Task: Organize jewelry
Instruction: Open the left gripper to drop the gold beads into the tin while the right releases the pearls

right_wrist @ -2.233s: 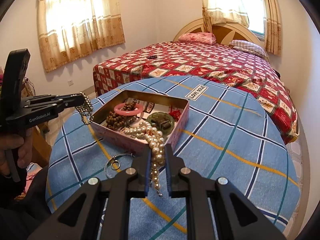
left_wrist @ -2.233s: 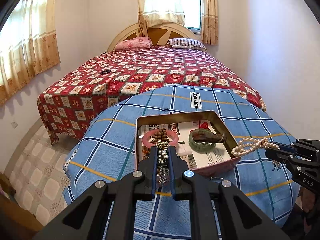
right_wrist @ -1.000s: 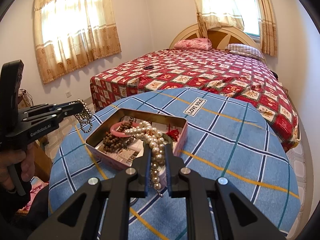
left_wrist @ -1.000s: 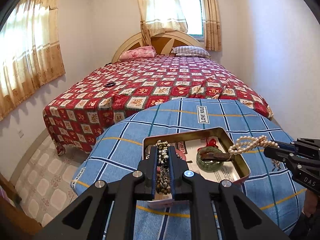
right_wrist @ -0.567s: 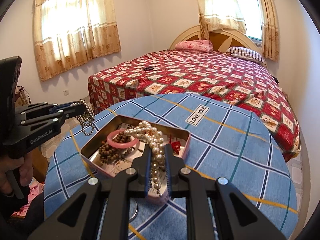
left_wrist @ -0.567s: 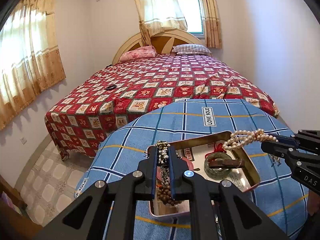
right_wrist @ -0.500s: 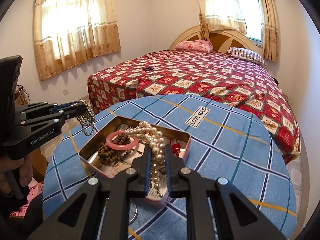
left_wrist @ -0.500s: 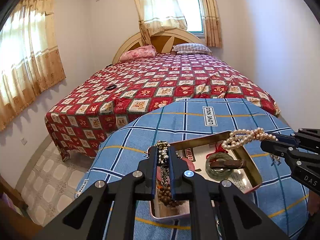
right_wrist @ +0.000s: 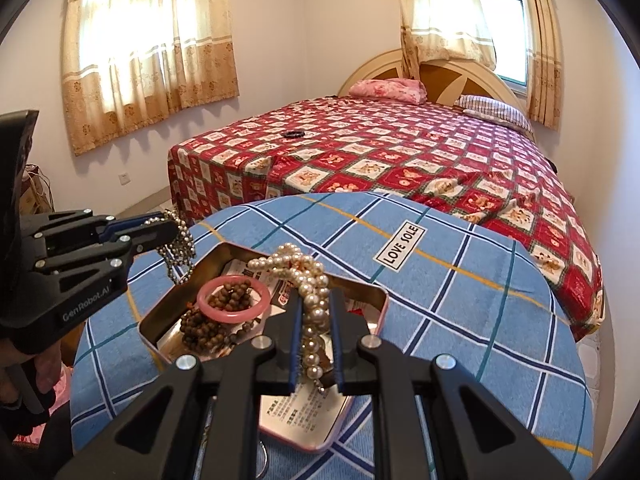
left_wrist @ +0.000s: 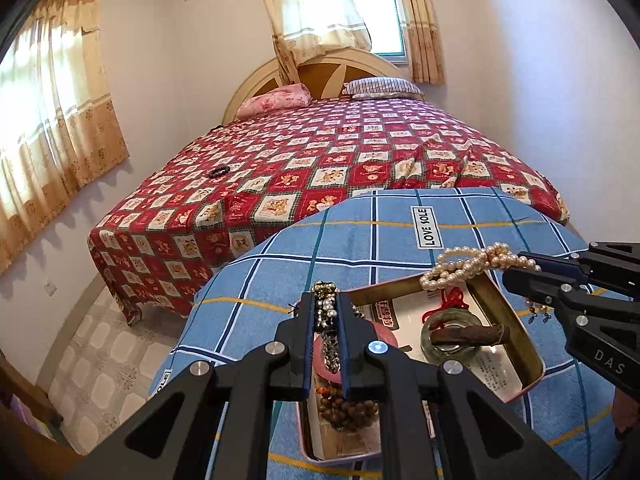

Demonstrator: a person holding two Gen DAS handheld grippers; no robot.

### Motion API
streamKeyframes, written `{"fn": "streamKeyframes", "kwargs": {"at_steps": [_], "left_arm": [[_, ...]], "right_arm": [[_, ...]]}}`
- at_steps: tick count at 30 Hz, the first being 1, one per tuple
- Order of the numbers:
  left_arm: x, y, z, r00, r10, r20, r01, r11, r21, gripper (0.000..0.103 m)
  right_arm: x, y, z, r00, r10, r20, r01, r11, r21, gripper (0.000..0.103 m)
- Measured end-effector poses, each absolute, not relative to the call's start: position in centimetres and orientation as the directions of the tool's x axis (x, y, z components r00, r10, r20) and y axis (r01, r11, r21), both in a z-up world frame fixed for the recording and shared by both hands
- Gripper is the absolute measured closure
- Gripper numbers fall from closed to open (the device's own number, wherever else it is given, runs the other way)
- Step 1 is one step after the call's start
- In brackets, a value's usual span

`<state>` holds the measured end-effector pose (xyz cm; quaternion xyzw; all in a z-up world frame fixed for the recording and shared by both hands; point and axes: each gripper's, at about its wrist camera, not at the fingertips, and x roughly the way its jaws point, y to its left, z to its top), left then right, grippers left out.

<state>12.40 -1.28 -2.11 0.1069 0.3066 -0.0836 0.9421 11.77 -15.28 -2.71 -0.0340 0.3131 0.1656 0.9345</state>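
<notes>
Jaws of the left gripper [left_wrist: 325,312] clamp a silver bead chain [left_wrist: 327,320], while the right gripper [right_wrist: 314,312] pinches a pearl necklace [right_wrist: 308,280]; both strands hang over the open tin [right_wrist: 160,320] holding a pink bangle [right_wrist: 232,298] on the blue checked tablecloth [right_wrist: 460,300].

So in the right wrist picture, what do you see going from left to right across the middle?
Left gripper holding a silver bead chain → pink bangle in the tin → pearl necklace in the right gripper → LOVE SOLE label on the blue checked cloth.
</notes>
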Motion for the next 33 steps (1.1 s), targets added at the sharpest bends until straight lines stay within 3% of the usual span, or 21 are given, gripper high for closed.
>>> {"fn": "streamKeyframes", "kwargs": {"at_steps": [33], "left_arm": [[13.5, -1.9, -7.0, 0.726, -0.084, -0.682, 0.266, 0.950, 0.167, 0.093]], "right_arm": [[13.6, -13.6, -6.5, 0.706, 0.248, -0.663, -0.318, 0.948, 0.017, 0.088]]}}
